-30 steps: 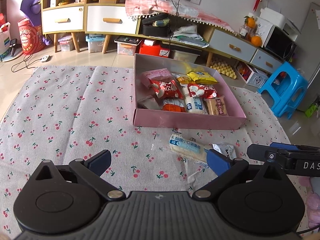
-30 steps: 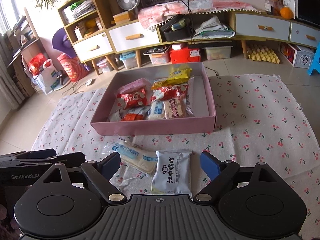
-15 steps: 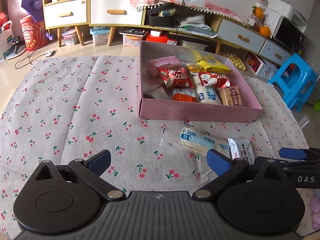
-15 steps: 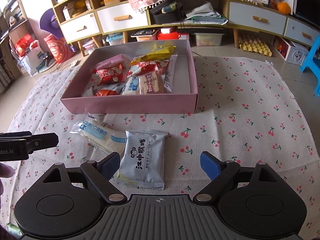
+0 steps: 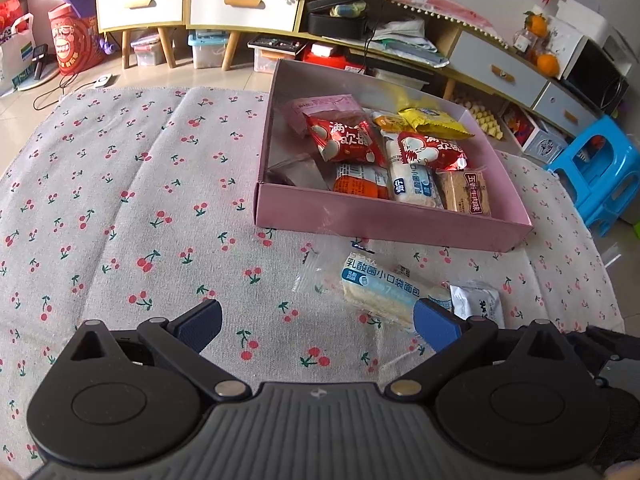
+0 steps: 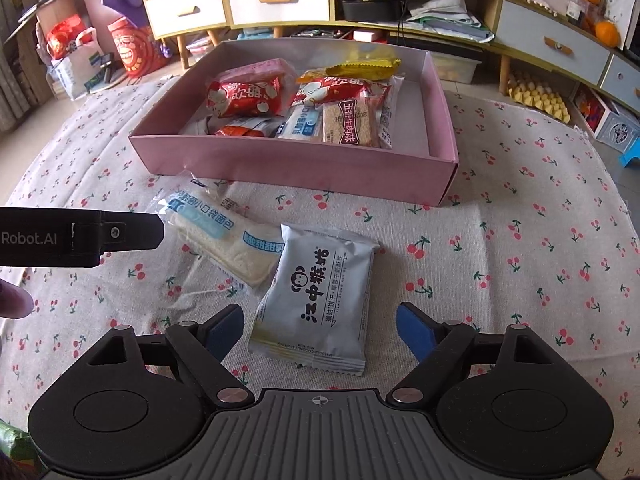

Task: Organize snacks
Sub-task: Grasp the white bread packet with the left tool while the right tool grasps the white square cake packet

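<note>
A pink box [image 5: 384, 226] [image 6: 288, 164] on the cherry-print cloth holds several snack packets. In front of it lie a clear-wrapped bread packet with blue print [image 5: 380, 288] [image 6: 224, 236] and a grey biscuit packet [image 6: 316, 296] [image 5: 476, 304]. My right gripper [image 6: 320, 326] is open, its fingers on either side of the grey packet's near end. My left gripper [image 5: 316, 320] is open and empty over the cloth, its right finger [image 5: 436, 324] near the bread packet's end. The left gripper also shows in the right wrist view [image 6: 120, 234] beside the bread.
Cabinets with drawers [image 5: 240, 0], storage bins and bags stand on the floor beyond the cloth. A blue plastic stool [image 5: 600, 172] stands at the right. Bare cherry-print cloth [image 5: 120, 200] lies left of the box.
Both grippers have moved forward and down toward the two loose packets. The grey packet now lies between the right gripper's fingers. Both stay open.
</note>
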`<action>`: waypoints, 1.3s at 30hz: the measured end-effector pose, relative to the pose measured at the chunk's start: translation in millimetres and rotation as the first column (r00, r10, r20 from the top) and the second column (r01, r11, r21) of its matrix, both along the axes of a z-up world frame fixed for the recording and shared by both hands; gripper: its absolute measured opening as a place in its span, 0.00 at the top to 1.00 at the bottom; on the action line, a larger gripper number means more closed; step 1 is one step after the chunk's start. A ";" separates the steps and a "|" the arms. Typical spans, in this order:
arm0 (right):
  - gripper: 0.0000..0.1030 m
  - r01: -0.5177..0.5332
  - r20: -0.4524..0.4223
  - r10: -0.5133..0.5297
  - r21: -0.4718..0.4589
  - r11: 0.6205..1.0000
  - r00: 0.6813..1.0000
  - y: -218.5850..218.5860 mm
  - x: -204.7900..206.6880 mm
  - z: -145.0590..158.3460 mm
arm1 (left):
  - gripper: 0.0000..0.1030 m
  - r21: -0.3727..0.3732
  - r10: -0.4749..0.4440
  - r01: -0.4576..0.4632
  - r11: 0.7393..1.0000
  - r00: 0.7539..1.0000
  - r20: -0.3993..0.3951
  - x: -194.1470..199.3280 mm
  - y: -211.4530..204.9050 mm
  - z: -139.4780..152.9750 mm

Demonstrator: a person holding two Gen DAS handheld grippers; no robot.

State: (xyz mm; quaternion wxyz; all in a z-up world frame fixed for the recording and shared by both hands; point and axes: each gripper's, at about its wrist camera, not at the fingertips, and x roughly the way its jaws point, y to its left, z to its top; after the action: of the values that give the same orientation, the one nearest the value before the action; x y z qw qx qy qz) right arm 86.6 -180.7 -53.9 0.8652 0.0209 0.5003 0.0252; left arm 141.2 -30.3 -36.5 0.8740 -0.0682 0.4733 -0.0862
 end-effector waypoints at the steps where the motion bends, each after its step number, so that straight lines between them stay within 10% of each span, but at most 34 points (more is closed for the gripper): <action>1: 0.43 0.001 -0.012 -0.001 0.019 1.000 1.000 -2.2 1.0 -1.4 | 0.01 -0.013 0.014 -0.014 1.000 1.000 -0.008 1.6 -1.4 -0.3; 13: 0.46 0.058 -0.026 -0.057 0.027 0.998 0.998 -29.2 -10.2 0.5 | 0.08 -0.134 0.186 -0.199 0.971 0.977 -0.101 16.0 -29.2 -9.5; 20: 0.46 0.077 -0.036 -0.075 0.059 0.995 0.997 -35.0 -8.7 2.1 | 0.10 -0.049 0.305 -0.309 0.950 0.949 -0.074 22.9 -39.8 -17.4; 29: 0.46 0.089 -0.041 -0.086 0.072 0.993 0.995 -38.6 -7.6 2.1 | 0.13 0.178 0.196 -0.193 0.965 0.981 0.001 19.5 -65.8 -21.2; 39: 0.46 0.120 -0.060 -0.115 0.096 0.988 0.992 -45.7 -8.5 4.9 | 0.42 0.182 0.007 0.006 0.983 0.998 -0.069 10.2 -46.5 -11.8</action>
State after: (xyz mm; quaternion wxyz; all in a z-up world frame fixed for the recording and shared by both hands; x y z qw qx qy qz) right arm 78.1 -226.4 -49.0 0.8493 0.0943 0.5194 -0.0016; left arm 151.4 -76.8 -48.3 0.8597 0.0090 0.5091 -0.0399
